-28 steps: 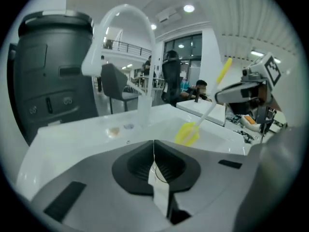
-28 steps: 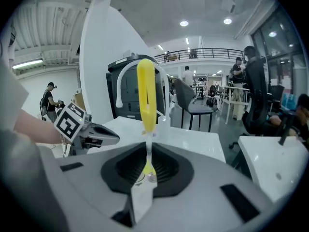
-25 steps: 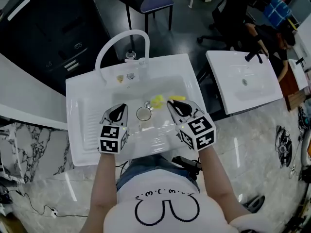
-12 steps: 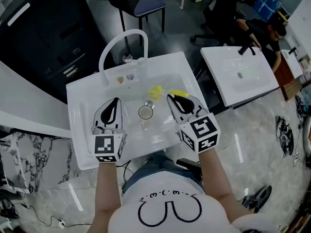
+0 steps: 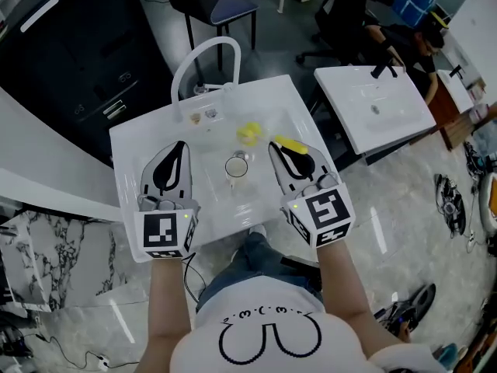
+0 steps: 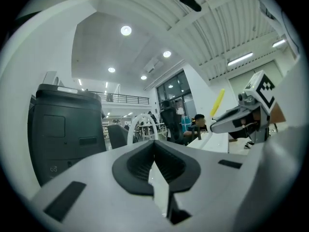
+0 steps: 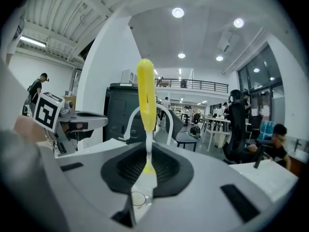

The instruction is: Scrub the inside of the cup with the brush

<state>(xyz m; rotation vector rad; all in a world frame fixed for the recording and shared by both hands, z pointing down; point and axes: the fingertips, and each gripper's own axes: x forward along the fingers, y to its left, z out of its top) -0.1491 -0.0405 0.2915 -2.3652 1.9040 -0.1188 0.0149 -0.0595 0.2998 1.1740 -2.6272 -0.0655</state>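
A clear glass cup [image 5: 236, 165] stands upright in the basin of the white sink [image 5: 147, 134]; through the right jaws' gap it shows as a small cup [image 7: 138, 199]. My right gripper [image 5: 279, 148] is just right of the cup, shut on a yellow brush [image 5: 290, 144]. Its yellow handle [image 7: 146, 93] sticks straight up out of the right gripper [image 7: 146, 170]. My left gripper [image 5: 178, 149] hovers over the drainboard left of the cup, apart from it. The left gripper [image 6: 154, 151] is shut with nothing in it.
A white arched faucet [image 5: 203, 61] rises at the sink's far edge. A yellow lump [image 5: 248, 133] lies in the basin behind the cup. A second white sink [image 5: 373, 107] stands to the right, with a chair [image 5: 221, 6] and a seated person [image 5: 411, 37] beyond.
My left gripper has drawn away from the cup to the left, over the drainboard. The right gripper still holds the brush beside the cup. The cup has not moved in the basin.
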